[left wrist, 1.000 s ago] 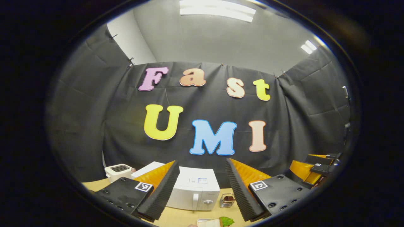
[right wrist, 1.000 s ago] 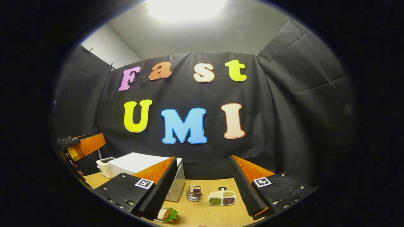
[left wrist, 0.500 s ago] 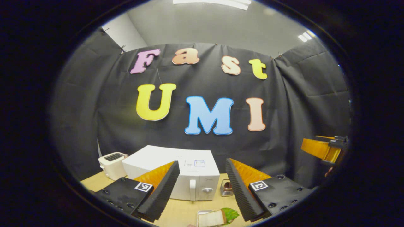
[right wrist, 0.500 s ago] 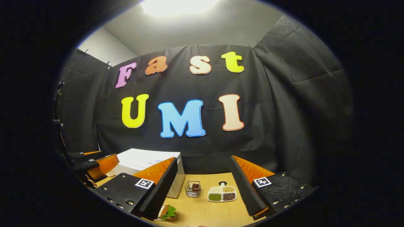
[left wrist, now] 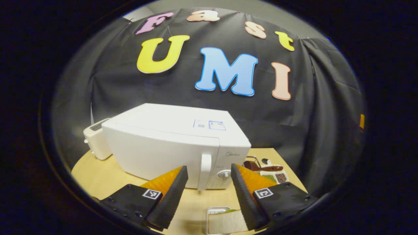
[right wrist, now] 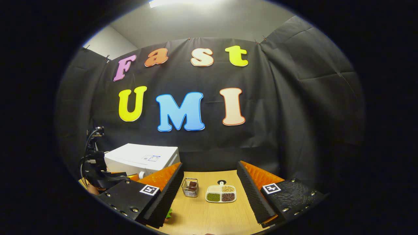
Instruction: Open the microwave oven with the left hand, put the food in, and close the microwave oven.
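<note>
1. In the left gripper view, the left claw (left wrist: 209, 191) is hovering with its fingers spread wide, gripping nothing, just in front of the microwave oven (left wrist: 169, 143).
2. The white microwave oven is sitting on the wooden desk (left wrist: 98, 173) with its door closed, and its upright handle (left wrist: 205, 171) is showing between the two fingers.
3. The food, a sandwich (left wrist: 225, 222) in a small tray, is lying on the desk just below the left claw, in front of the oven.
4. A white toaster (left wrist: 95, 138) is standing to the left of the oven.
5. In the right gripper view, the right claw (right wrist: 210, 192) is also spread wide and holding nothing, above the desk.
6. Beyond it, a small wire basket (right wrist: 190, 187) and a divided dish of beans (right wrist: 221, 194) are resting side by side.
</note>
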